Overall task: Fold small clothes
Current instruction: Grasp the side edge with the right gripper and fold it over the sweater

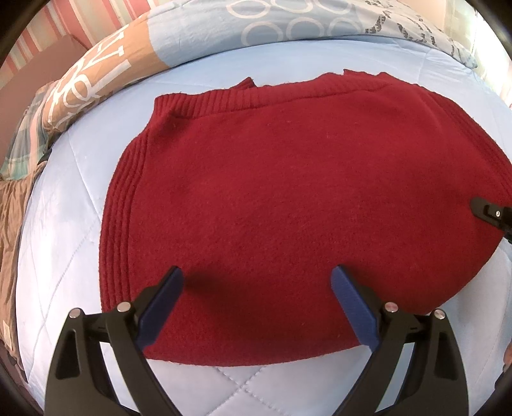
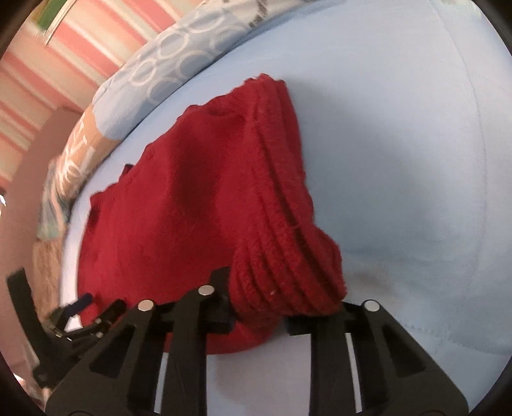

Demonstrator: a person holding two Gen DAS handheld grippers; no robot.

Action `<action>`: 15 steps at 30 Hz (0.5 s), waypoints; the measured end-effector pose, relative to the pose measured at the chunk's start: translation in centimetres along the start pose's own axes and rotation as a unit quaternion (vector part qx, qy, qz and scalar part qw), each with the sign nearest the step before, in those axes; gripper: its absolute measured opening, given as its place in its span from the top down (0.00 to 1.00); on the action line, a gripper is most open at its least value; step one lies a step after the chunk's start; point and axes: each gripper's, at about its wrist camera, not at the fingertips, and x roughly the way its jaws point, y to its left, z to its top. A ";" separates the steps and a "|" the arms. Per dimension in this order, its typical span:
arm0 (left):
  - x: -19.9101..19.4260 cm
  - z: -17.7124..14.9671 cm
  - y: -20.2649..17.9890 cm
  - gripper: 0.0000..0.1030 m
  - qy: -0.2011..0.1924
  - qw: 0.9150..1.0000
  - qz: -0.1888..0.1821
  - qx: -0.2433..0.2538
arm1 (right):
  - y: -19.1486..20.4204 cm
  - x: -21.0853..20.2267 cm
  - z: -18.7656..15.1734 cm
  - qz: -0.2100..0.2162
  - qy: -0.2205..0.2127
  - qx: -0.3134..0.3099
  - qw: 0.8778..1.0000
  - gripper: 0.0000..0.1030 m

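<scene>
A dark red knitted sweater [image 1: 288,192] lies folded flat on the light blue quilt [image 1: 64,240], ribbed edges along its left and far sides. My left gripper [image 1: 257,272] hangs open just above the sweater's near edge, its blue pads [image 1: 163,304] wide apart and nothing pinched. In the right wrist view my right gripper [image 2: 284,297] is shut on the ribbed right edge of the sweater [image 2: 281,243], which bunches up between the black fingers and hides the pads. The right gripper [image 1: 492,214] shows at the sweater's right edge, and the left gripper [image 2: 80,307] at lower left.
Patterned pillows and bedding [image 1: 288,25] run along the far side of the bed, with a brown and white cushion [image 1: 96,73] at the left. A pink striped wall [image 2: 96,38] stands behind. Bare quilt [image 2: 416,160] stretches to the right of the sweater.
</scene>
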 end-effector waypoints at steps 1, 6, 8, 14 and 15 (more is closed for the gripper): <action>0.0 0.1 0.0 0.09 0.000 1.000 0.000 0.000 | 0.7 -0.3 -0.2 -0.014 -0.009 -0.021 1.000 0.82; 0.3 -0.1 -0.1 0.09 -0.001 1.000 0.002 0.004 | 3.1 -0.4 -1.1 -0.069 -0.037 -0.094 0.992 0.83; 0.3 -0.1 0.0 0.09 -0.002 1.000 -0.001 0.002 | 3.6 -0.2 -1.4 -0.088 -0.044 -0.107 0.989 0.83; -2.4 0.0 2.7 0.09 -0.030 0.999 -0.016 -0.014 | 9.3 -2.0 -2.5 -0.141 -0.108 -0.201 0.963 0.85; -2.9 0.0 3.9 0.09 -0.035 0.999 -0.017 -0.016 | 10.4 -2.2 -2.6 -0.149 -0.119 -0.213 0.958 0.86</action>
